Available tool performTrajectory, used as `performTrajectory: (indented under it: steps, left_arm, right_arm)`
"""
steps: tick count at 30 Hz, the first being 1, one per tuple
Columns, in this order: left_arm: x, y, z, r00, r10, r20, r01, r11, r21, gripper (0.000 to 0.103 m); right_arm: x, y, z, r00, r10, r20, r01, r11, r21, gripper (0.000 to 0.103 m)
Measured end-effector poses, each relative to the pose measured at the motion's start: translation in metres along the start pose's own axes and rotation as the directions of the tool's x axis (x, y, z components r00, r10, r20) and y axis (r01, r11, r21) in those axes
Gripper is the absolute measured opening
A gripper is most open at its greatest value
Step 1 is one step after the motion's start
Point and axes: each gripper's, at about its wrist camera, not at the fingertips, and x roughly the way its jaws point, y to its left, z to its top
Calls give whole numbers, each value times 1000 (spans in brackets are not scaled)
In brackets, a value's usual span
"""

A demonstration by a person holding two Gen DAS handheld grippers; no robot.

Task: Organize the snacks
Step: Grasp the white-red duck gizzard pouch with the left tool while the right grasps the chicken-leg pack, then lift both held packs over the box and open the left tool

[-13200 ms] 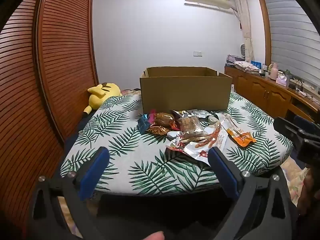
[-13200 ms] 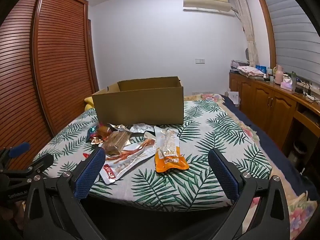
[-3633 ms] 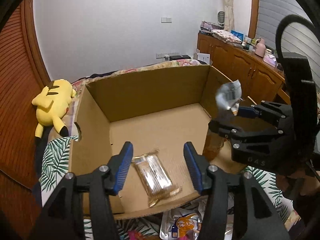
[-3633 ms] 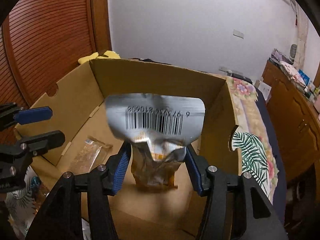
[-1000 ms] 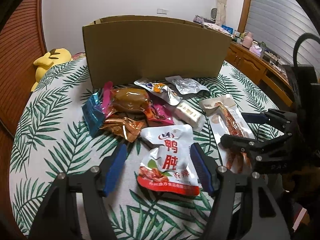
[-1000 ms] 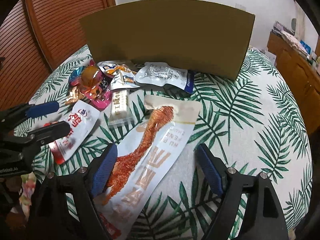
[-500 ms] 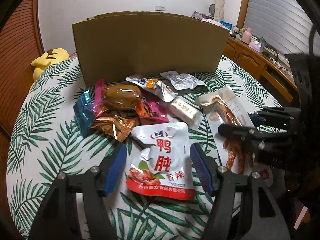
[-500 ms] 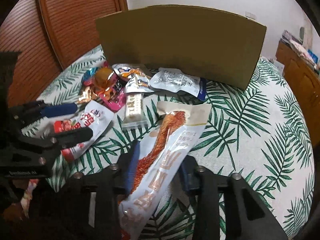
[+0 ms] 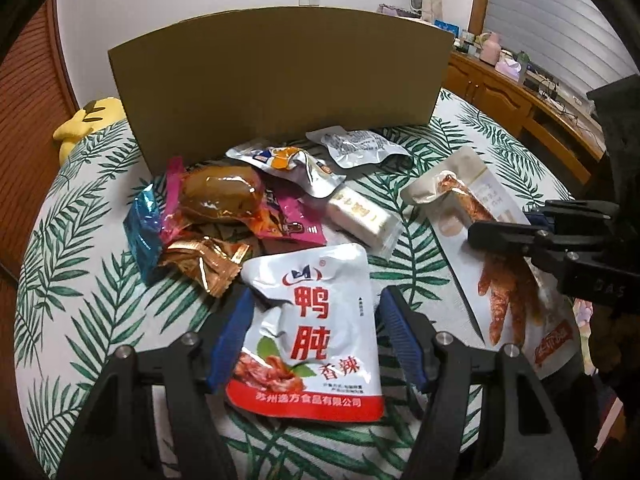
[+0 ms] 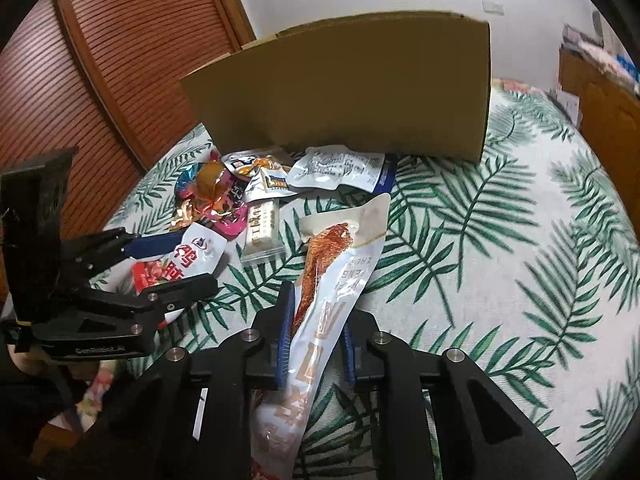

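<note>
The right hand-held gripper (image 10: pixel 314 330) points steeply down at the bed, and its jaws are closing, with the long chicken-foot pouch (image 10: pixel 320 320) between them. The blue pads (image 10: pixel 285 336) already press the pouch's sides, which bulge and crease between them. The pouch's far end, with the reddish piece showing through its window, stretches out toward the box and looks lifted a little off the cover. In the left wrist view the same gripper comes in from the right edge with its fingers nearly together over that pouch.

The left hand-held gripper (image 9: pixel 316 336) also tilts down at the bed. It stands about half open, its blue pads on either side of the white and red duck-gizzard pouch (image 9: pixel 312 328) and close to its edges; whether they touch it cannot be told. The pouch lies flat on the bedspread (image 9: pixel 80 312), which is printed with green palm leaves.

Beyond these two lies a loose heap of snacks: a white bar in clear wrap (image 9: pixel 362 216), a brown vacuum-packed piece on a pink wrapper (image 9: pixel 220 196), a blue packet (image 9: pixel 140 232), a gold foil packet (image 9: pixel 204 260) and two silver pouches (image 9: pixel 360 146) nearest the box.

The cardboard box (image 9: pixel 280 84) stands behind the heap, its plain side facing both cameras; its inside is hidden from here. A yellow plush toy (image 9: pixel 86 120) lies left of it.
</note>
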Motion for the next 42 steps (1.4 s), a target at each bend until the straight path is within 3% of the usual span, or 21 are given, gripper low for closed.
performTrajectory:
  steps: [3,8,20,32,36,38,42]
  left_arm:
    - [1,-1,2,1000,11,-7,-11,1000,16,61]
    - [3,-6,4,999,20,-29,-19,998,54,60]
    - [4,-6,9,996,-2,-88,10,996,86,58]
    - [-13,-1,2,998,-31,-51,33,998,50,54]
    - [-22,0,2,999,-44,-8,45,998,49,54]
    - [-24,1,2,999,-48,7,48,998,45,54]
    - [-29,4,2,998,-54,37,53,998,25,54]
  right_arm:
    - [4,-2,-1,1000,-4,-11,4,1000,-3,20]
    - [6,-9,-4,999,31,-7,-31,999,23,22]
    - [5,-2,-6,1000,5,11,-5,1000,-7,30]
    - [16,6,3,1000,-10,-11,10,999,-54,37]
    - [17,11,3,1000,-24,-2,24,996,-86,32]
    - [16,7,3,1000,14,2,-14,998,-58,23]
    - [10,3,3,998,65,21,-64,997,-35,19]
